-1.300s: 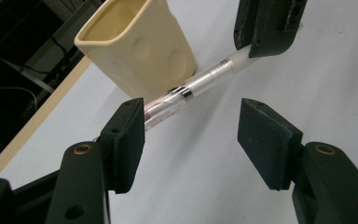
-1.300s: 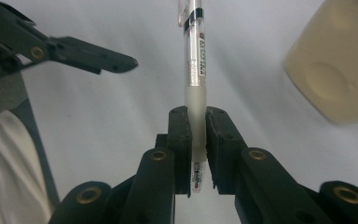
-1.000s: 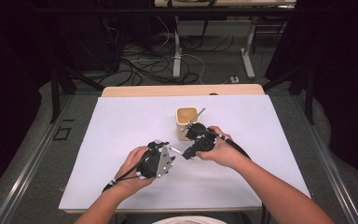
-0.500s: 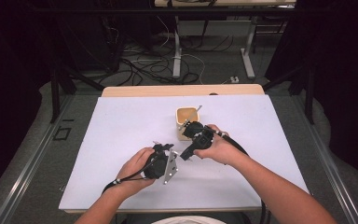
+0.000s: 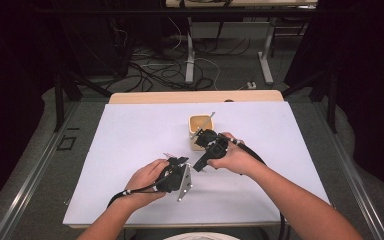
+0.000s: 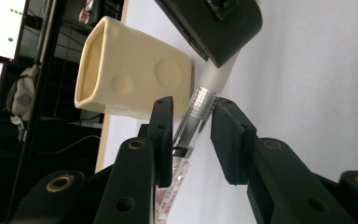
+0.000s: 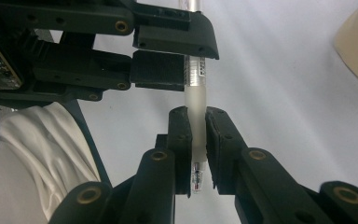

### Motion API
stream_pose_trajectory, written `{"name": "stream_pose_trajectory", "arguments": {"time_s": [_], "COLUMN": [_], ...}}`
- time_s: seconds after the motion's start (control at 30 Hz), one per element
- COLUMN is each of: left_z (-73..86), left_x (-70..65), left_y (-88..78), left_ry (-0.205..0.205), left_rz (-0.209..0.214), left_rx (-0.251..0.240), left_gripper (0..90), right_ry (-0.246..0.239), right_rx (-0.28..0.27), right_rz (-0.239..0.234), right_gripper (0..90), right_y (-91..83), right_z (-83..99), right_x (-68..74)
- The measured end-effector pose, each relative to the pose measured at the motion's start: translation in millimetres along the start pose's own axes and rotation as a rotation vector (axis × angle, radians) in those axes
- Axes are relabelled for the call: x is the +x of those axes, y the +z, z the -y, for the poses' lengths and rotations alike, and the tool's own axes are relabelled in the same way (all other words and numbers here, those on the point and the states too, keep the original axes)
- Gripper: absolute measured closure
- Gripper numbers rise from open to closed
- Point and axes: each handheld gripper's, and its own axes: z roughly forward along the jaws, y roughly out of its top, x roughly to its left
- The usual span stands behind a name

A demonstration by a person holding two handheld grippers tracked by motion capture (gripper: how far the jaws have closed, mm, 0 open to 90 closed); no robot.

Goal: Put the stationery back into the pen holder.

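- Since the earlier high-view frames, the left gripper (image 5: 184,167) has edged toward 1 o'clock, closing on the right gripper (image 5: 198,162); its jaws have just been closing, with the pen between them. The right hand (image 5: 232,159) kept its place.
- High view: both grippers meet near the middle of the white matte table sheet (image 5: 120,145). Cream square cup with dimpled walls (image 5: 200,127) stands just at 12 o'clock of the right gripper, a thin stick leaning out of it. Slim clear-and-frosted plastic pen (image 5: 196,165) bridges the two grippers, too small here for detail.
- Left gripper view: left gripper (image 6: 191,123) has the pen (image 6: 199,109) between its black jaws at the ribbed silver collar. Left pad touches the barrel; a sliver of gap at the right pad, so not yet pinched, as far as I can tell. Cup (image 6: 130,77) lies at 11 o'clock.
- Right gripper view: right gripper (image 7: 197,126) clenched on the frosted section of the pen (image 7: 196,100), barrel upright between the pads.
- Handling, my read: light, stiff, smooth plastic, likely slippery and prone to swivel in flat pads. Best purchase is the ribbed collar or frosted sleeve, square across the barrel; clear section looks slicker.
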Motion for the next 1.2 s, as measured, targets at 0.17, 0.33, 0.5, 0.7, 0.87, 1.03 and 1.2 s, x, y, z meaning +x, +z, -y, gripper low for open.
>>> {"name": "stream_pose_trajectory", "arguments": {"time_s": [0.17, 0.33, 0.5, 0.7, 0.87, 1.03, 1.2], "left_z": [-0.9, -0.5, 1.7, 6.8, 11.8, 15.2, 17.6], "left_x": [-1.0, -0.1, 2.3, 10.4, 16.4, 26.9, 33.0], "left_y": [-0.2, -0.8, 0.2, 0.7, 3.8, 4.2, 4.4], "left_ry": [0.035, 0.020, -0.023, -0.035, -0.118, -0.168, -0.215], "left_rz": [0.022, 0.028, 0.021, 0.024, 0.022, 0.013, 0.014], "left_rx": [0.031, 0.036, 0.035, 0.085, 0.071, 0.067, 0.056], "left_gripper": [76.4, 79.4, 79.6, 79.6, 79.6, 79.6, 79.6], "right_ry": [-0.006, -0.035, -0.089, -0.119, -0.119, -0.158, -0.159], "right_rx": [-0.008, -0.038, -0.082, -0.144, -0.209, -0.272, -0.313], "right_rz": [-0.002, 0.006, 0.022, 0.058, 0.102, 0.130, 0.135], "right_gripper": [80.8, 80.7, 78.1, 66.2, 52.6, 42.8, 38.1], "right_y": [-2.0, -6.4, -9.8, -18.0, -22.9, -23.8, -23.3], "right_z": [-0.2, -1.7, -0.8, 3.7, 9.9, 15.5, 19.9], "right_x": [0.8, 2.1, 3.5, 1.4, -0.6, -3.2, -5.1]}}
